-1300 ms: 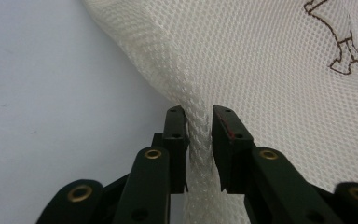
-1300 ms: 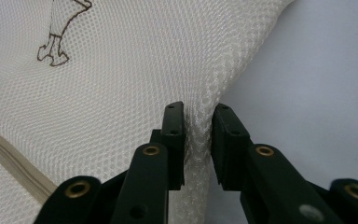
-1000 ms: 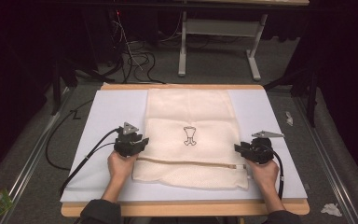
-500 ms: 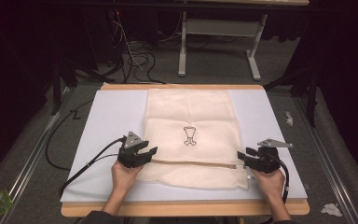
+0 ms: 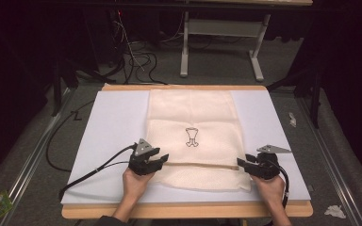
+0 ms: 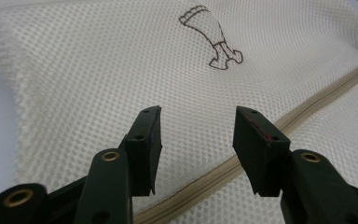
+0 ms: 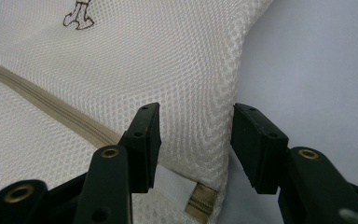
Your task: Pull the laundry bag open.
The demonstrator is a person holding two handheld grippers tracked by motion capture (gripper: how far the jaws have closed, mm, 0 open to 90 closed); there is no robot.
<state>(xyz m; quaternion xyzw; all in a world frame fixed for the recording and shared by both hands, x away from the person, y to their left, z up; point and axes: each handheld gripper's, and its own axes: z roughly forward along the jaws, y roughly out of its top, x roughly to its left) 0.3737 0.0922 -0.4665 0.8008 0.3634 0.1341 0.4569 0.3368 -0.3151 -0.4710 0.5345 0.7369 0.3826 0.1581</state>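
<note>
The right gripper (image 7: 193, 144), jaws apart, hangs over the mesh bag (image 7: 158, 60) edge beside its zipper (image 7: 51, 109).

One mesh bag (image 5: 194, 136) (two tools (image 5: 162, 159))

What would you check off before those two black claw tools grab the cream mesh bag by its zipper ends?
1. Left gripper open: ok.
2. Right gripper open: ok.
3. Cream mesh laundry bag flat on the white table sheet: ok.
4. Beige zipper strip running straight between both grippers: ok.
5. Right gripper's fingers straddling the bag's edge: ok.
6. Zipper fully closed: cannot tell.
</note>
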